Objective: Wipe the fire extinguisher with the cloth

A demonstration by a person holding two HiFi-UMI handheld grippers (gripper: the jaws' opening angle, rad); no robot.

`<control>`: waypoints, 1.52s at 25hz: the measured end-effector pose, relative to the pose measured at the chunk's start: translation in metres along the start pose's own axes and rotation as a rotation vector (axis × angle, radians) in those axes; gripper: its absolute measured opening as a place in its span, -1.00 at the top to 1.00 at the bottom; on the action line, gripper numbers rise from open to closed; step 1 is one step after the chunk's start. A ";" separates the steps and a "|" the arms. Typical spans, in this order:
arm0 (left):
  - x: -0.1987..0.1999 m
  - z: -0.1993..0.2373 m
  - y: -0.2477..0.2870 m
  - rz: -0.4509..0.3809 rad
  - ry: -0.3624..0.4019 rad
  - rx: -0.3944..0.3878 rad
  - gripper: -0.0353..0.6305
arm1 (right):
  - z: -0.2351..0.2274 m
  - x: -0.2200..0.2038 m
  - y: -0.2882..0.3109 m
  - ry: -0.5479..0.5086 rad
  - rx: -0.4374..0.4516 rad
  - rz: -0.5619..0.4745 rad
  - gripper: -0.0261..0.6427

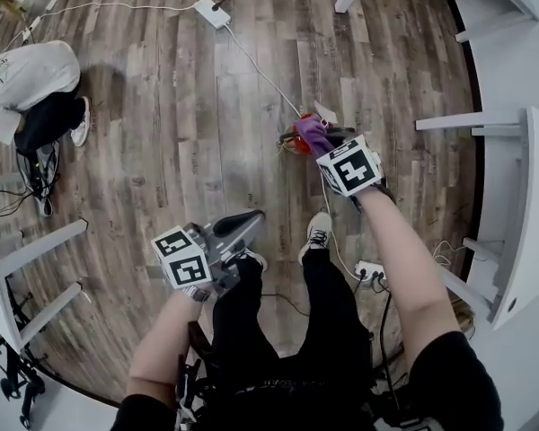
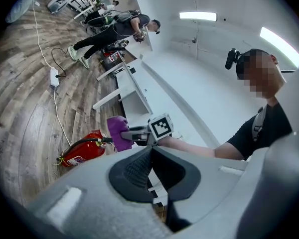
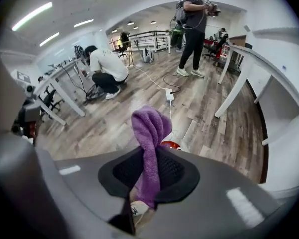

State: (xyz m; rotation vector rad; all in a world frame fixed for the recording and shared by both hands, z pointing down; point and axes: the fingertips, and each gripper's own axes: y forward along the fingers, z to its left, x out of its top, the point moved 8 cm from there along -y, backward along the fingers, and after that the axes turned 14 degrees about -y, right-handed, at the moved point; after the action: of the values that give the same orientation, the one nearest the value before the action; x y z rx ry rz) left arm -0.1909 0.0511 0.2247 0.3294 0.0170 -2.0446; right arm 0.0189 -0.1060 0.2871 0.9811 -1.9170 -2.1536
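Note:
A red fire extinguisher (image 1: 296,144) lies on its side on the wood floor, with a black hose and a label; the left gripper view shows its whole length (image 2: 83,151). My right gripper (image 1: 321,144) points down at it, shut on a purple cloth (image 1: 312,132) that hangs just over the extinguisher's head end. In the right gripper view the cloth (image 3: 149,131) stands up between the jaws and hides all but a red sliver of the extinguisher (image 3: 170,145). My left gripper (image 1: 250,216) is held low over my knee, left of the extinguisher, shut and with nothing in it.
A white cable runs from a power strip (image 1: 213,12) past the extinguisher to another strip (image 1: 370,270) by my feet. A crouching person (image 1: 25,79) is at far left, another person (image 3: 193,24) stands farther off. White desk legs (image 1: 472,122) line the right side.

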 end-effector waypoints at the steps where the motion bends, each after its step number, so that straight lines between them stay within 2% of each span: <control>1: 0.002 0.008 0.000 0.003 0.008 -0.010 0.90 | 0.001 0.002 0.013 -0.036 -0.010 0.027 0.71; 5: 0.004 0.048 0.003 -0.009 0.064 -0.037 0.90 | 0.007 0.006 0.067 -0.205 -0.005 0.093 0.71; 10: 0.001 0.111 0.026 -0.080 0.099 -0.078 0.90 | 0.010 0.003 0.117 -0.660 -0.022 0.234 0.72; 12: 0.000 0.134 0.041 -0.093 0.116 -0.105 0.90 | 0.007 -0.001 0.125 -0.795 -0.026 0.268 0.72; 16: 0.012 0.166 0.069 -0.098 0.193 -0.157 0.90 | -0.004 -0.001 0.121 -0.958 -0.023 0.282 0.72; 18: 0.019 0.177 0.081 -0.092 0.230 -0.181 0.90 | -0.014 -0.001 0.113 -0.979 -0.014 0.269 0.72; 23: 0.022 0.196 0.096 -0.087 0.300 -0.223 0.90 | -0.047 -0.021 0.077 -0.916 0.011 0.262 0.72; 28: 0.019 0.214 0.112 -0.103 0.347 -0.261 0.90 | -0.088 -0.060 0.035 -0.811 -0.073 0.238 0.72; 32: 0.021 0.220 0.122 -0.097 0.342 -0.287 0.90 | -0.104 -0.084 0.030 -0.726 -0.106 0.206 0.72; 35: 0.021 0.224 0.125 -0.118 0.313 -0.313 0.90 | -0.100 -0.092 0.035 -0.732 -0.121 0.190 0.72; 38: 0.021 0.228 0.125 -0.114 0.316 -0.314 0.90 | -0.098 -0.094 0.035 -0.724 -0.119 0.141 0.72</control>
State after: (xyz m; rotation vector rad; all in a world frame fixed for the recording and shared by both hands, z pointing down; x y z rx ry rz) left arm -0.1430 -0.0617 0.4552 0.4570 0.5553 -2.0432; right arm 0.1319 -0.1526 0.3560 0.0128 -1.9737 -2.7227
